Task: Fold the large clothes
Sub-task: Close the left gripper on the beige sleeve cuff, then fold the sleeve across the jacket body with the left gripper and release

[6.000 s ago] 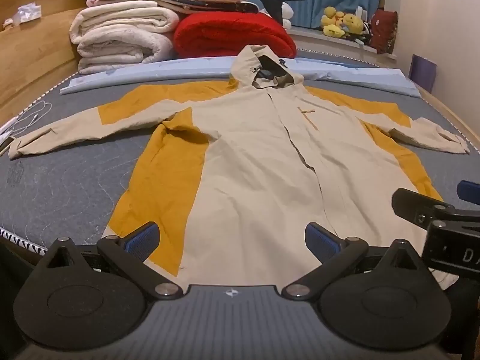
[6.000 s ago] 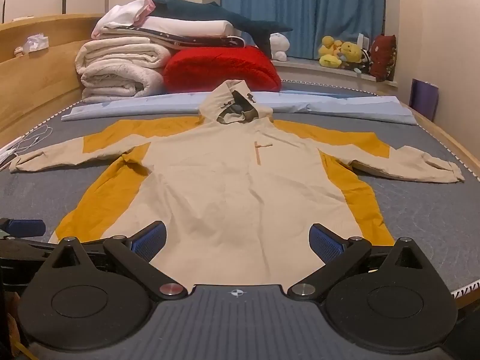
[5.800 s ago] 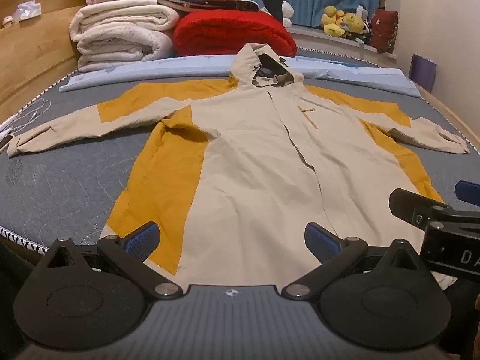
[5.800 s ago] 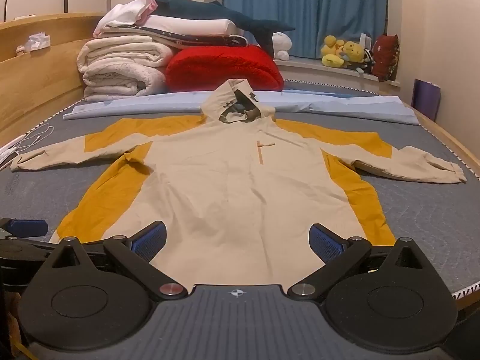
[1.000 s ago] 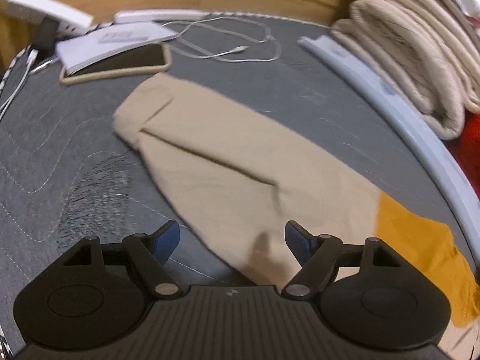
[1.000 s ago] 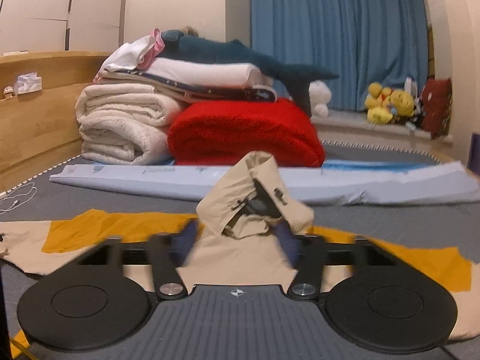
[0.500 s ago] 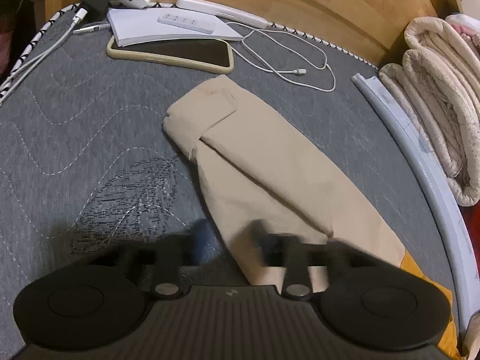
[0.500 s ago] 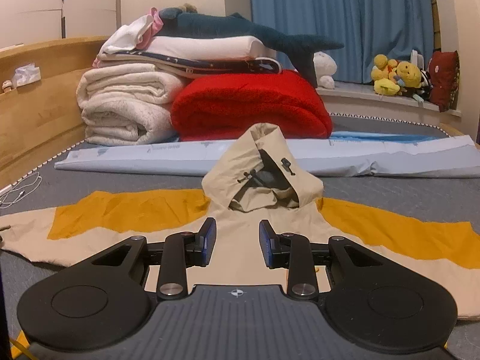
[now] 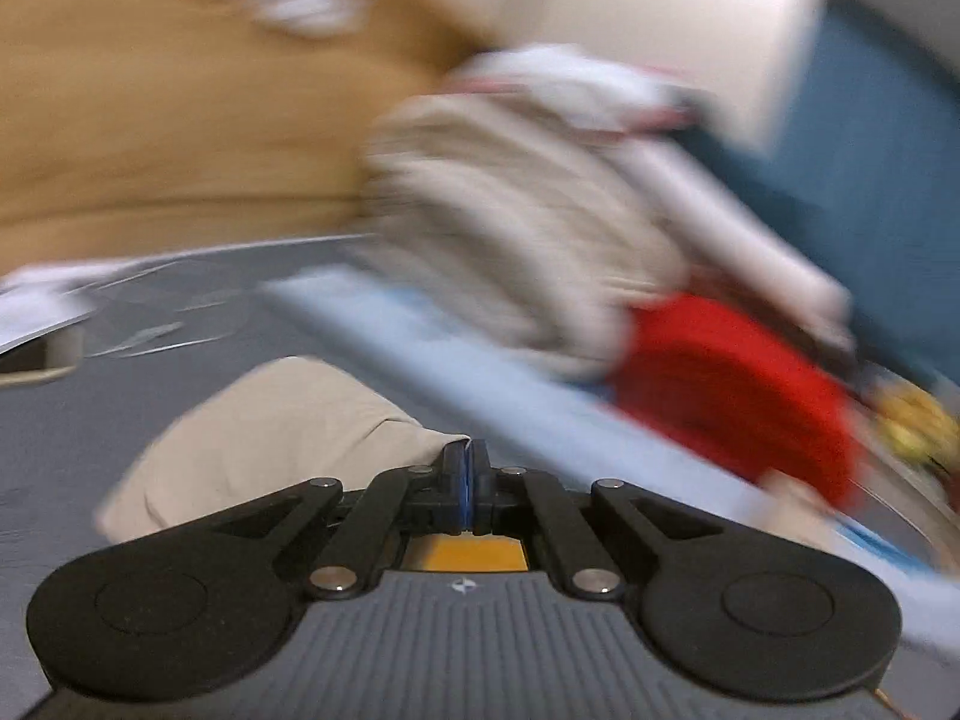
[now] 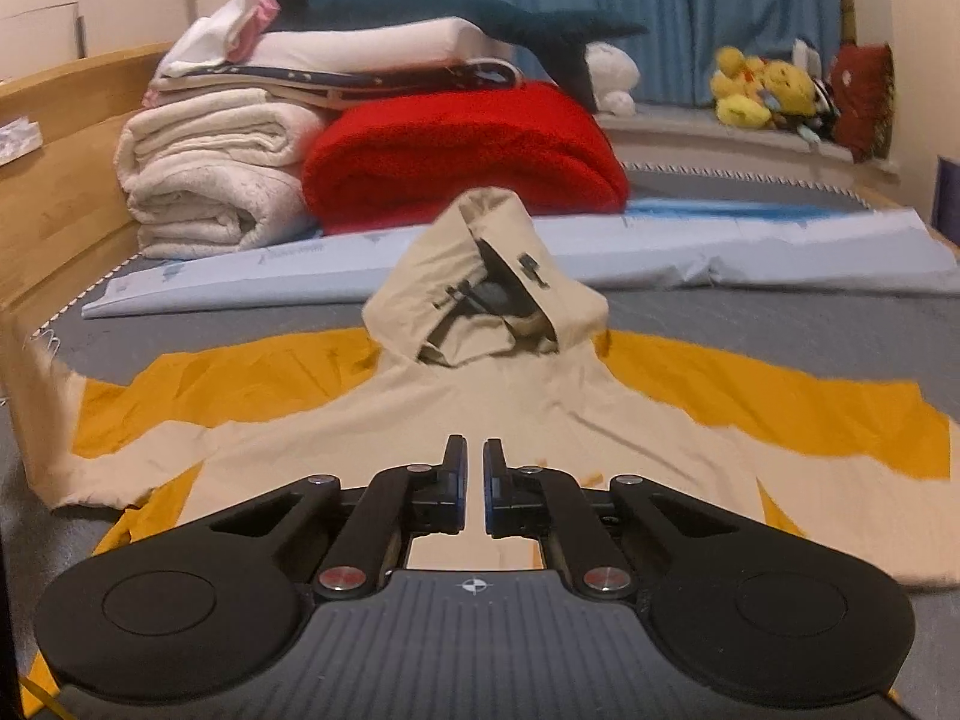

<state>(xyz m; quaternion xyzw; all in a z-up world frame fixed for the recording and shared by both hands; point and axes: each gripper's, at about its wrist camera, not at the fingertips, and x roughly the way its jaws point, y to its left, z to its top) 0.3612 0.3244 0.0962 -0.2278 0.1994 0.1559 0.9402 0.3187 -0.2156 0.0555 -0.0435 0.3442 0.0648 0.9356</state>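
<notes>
A beige and mustard hooded jacket (image 10: 540, 420) lies front up on the grey bed, its hood (image 10: 486, 294) standing up ahead of my right gripper. My right gripper (image 10: 474, 468) hovers low over the jacket's chest, its jaws nearly closed with a narrow gap and nothing between them. My left gripper (image 9: 467, 468) is shut on the beige left sleeve (image 9: 270, 438), pinching a fold of it and lifting it off the mattress. The left wrist view is motion-blurred. In the right wrist view the raised sleeve (image 10: 45, 396) shows at the far left.
Folded white quilts (image 10: 210, 180), a red blanket (image 10: 468, 150) and a plush shark (image 10: 456, 6) are stacked at the head of the bed. A pale blue sheet roll (image 10: 720, 246) lies behind the hood. A wooden bed wall (image 10: 54, 180) runs on the left. A phone (image 9: 36, 360) and cable lie near the sleeve.
My left gripper has closed on the sleeve and swung upward with it, blurring its view. My right gripper's jaws have narrowed further and it has moved closer to the hood.
</notes>
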